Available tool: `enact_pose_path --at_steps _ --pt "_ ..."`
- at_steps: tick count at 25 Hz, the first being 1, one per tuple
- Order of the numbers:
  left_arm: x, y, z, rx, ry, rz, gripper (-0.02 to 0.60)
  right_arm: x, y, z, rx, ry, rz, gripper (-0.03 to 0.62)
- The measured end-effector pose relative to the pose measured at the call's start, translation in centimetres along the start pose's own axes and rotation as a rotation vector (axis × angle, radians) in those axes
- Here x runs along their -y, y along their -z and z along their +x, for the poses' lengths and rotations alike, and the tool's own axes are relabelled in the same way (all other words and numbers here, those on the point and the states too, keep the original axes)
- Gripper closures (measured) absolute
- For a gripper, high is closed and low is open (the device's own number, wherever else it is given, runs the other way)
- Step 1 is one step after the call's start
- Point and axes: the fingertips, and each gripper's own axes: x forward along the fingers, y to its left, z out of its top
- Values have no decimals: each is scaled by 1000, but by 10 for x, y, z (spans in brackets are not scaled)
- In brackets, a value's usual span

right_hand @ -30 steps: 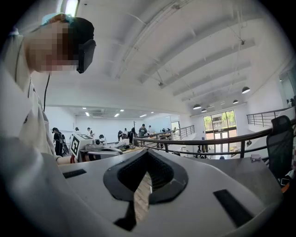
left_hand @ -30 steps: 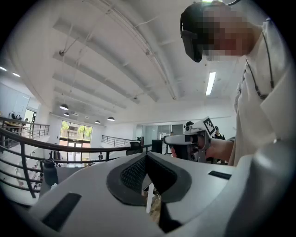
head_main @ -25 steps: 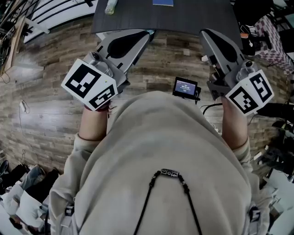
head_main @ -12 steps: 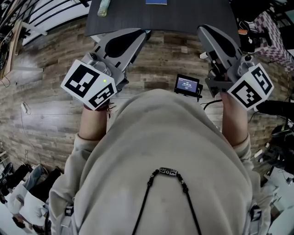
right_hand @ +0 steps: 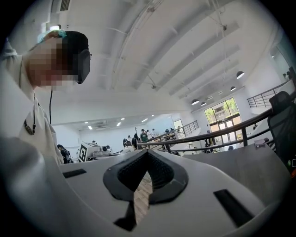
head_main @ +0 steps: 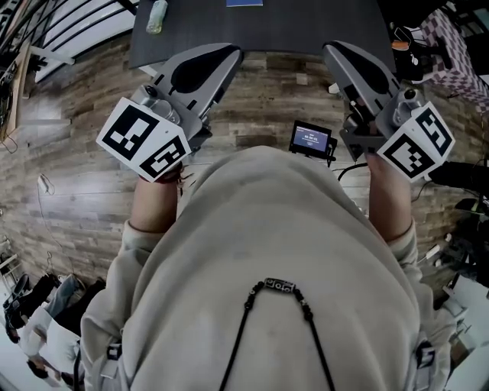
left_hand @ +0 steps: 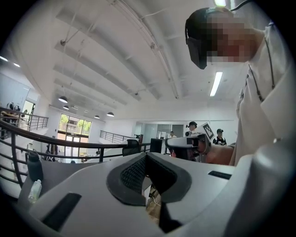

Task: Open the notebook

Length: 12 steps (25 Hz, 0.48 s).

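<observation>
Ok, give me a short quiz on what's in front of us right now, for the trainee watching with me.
1. True or false: the right tool is holding the blue notebook.
2. In the head view, the small bottle lies on which part of the dark table? A) left end B) middle C) right end
3. Fill in: the jaws of the left tool are ____.
Key: 1 false: the notebook lies on the table, apart from both tools. 2 A. 3 shut, with nothing between them.
</observation>
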Motion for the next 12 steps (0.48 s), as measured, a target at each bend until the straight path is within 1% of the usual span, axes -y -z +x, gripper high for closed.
enact_pose_path --at_steps 6,12 --pt "10 4 28 -19 18 -45 581 27 -1 -19 21 -18 47 579" --pt "23 15 46 -75 29 -31 581 47 9 -41 41 -13 106 579"
